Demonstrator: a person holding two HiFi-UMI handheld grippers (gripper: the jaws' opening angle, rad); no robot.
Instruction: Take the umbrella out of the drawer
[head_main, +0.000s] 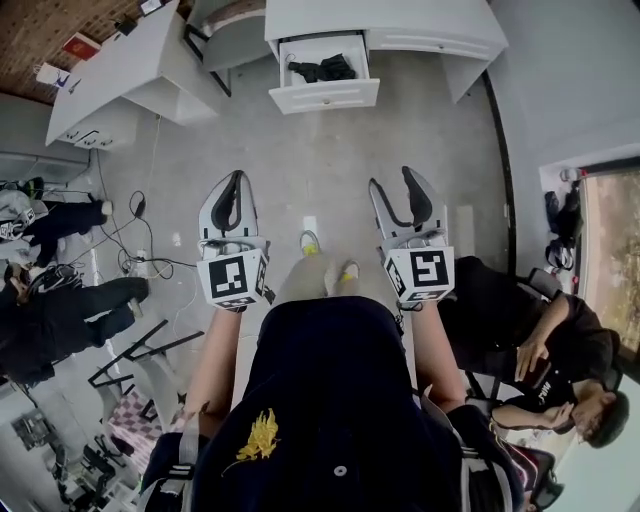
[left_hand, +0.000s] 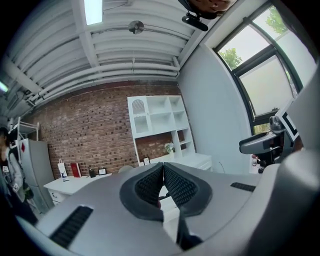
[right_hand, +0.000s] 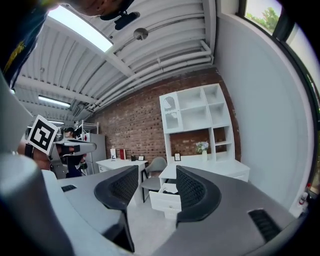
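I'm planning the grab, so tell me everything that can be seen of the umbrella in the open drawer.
The umbrella is black, folded down small, and looks like soft fabric bunched unevenly, with a narrower bit at its left end. It lies flat on the floor of the pulled-out white drawer of the white desk, stretched across most of the drawer's width. Only the drawer touches it. Its handle and strap are too small to make out.
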